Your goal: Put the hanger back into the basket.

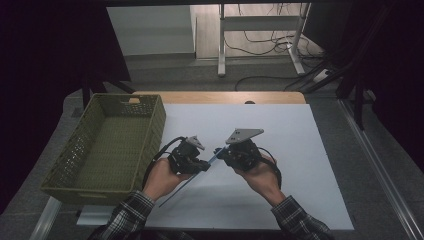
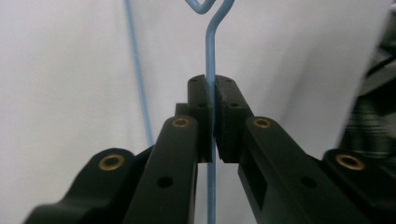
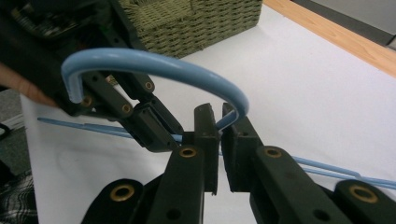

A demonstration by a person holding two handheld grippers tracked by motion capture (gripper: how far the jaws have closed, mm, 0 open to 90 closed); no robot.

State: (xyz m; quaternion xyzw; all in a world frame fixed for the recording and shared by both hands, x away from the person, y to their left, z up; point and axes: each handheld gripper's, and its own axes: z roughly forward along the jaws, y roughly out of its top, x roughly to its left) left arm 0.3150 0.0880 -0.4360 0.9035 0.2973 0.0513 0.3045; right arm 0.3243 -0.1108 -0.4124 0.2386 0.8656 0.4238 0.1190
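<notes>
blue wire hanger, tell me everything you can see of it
The blue wire hanger is thin wire, apparently coated in pale blue. It has a curved hook, a narrow neck and long straight arms. It is held up off the white table cover, tilted, between both hands. The left claw is shut on its neck just below the twist, and the right claw grips the base of the hook. One arm slants down toward the person.

A basket (image 1: 107, 145) sits at the table's (image 1: 300, 165) left — the wire hanger (image 1: 187, 182) lies right of it.
</notes>
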